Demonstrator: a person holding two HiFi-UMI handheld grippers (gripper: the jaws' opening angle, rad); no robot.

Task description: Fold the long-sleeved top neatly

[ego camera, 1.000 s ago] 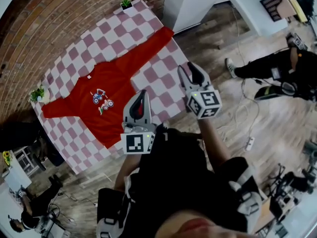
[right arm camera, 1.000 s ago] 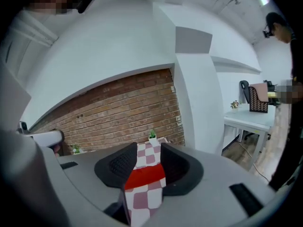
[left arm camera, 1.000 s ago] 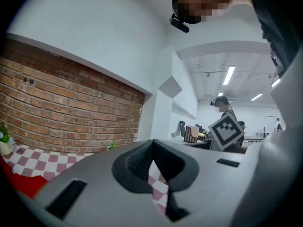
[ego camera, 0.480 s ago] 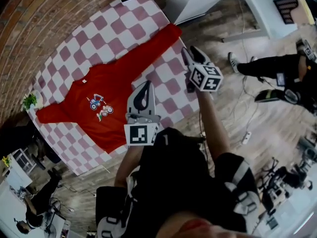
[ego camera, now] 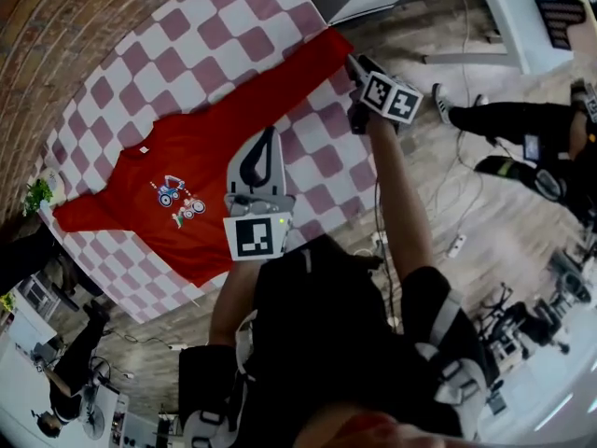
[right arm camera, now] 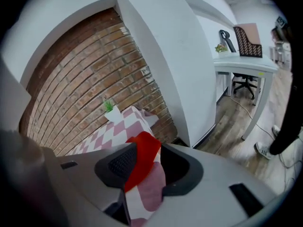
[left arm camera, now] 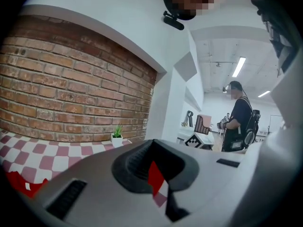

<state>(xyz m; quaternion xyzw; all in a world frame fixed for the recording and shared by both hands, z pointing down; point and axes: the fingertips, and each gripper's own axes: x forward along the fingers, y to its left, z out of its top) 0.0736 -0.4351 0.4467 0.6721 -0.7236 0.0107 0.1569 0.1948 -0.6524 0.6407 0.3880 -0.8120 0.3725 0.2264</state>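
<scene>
- The red top lies flat, print up, across the checked table. One sleeve stretches out to the table's right-hand edge.
- The right gripper hangs by that sleeve's cuff, fingers apart and nothing in them. I'd pinch only the red cuff, not the checked cloth under it.
- The left gripper, fingers together and empty, hovers over the table's near edge beside the hem. It needs to open before it can take hold.
- The sleeve should then go straight across the chest, kept taut.

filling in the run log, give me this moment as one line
stage: pre-fold | top: flat, unfolded on checked table | left tool: shut, empty, near hem | right tool: jaws apart, at sleeve cuff
</scene>
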